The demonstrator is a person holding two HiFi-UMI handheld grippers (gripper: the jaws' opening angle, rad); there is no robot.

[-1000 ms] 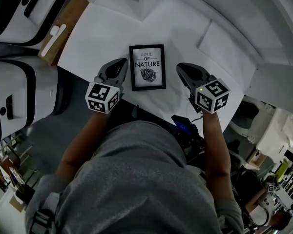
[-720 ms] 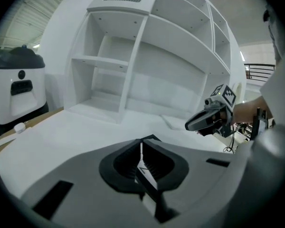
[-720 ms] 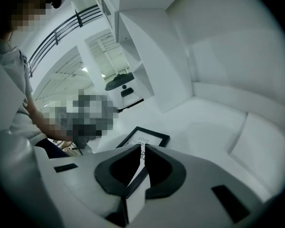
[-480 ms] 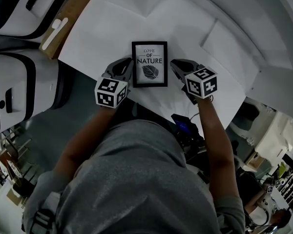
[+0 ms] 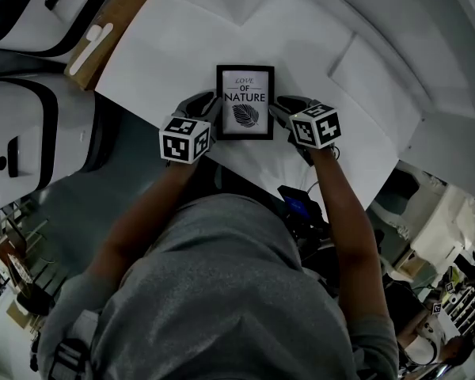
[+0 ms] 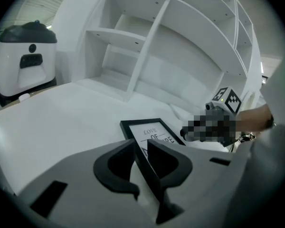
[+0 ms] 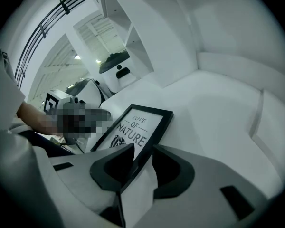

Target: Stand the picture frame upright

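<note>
**both grippers astride the flat picture frame**

the picture frame (image 5: 245,101) lies flat, print up, on the white surface (image 5: 166,46), toward the person's side. the left gripper (image 6: 141,146) and right gripper (image 7: 143,152) sit at opposite side edges, probably so that a lift stays balanced. both sets of jaws have just been opening. each now stands spread with a frame edge in the gap, not clamped. the frame's back and any prop leg are hidden. whether a pad brushes the edge cannot be told. the person's torso covers the surface's near edge.
</note>
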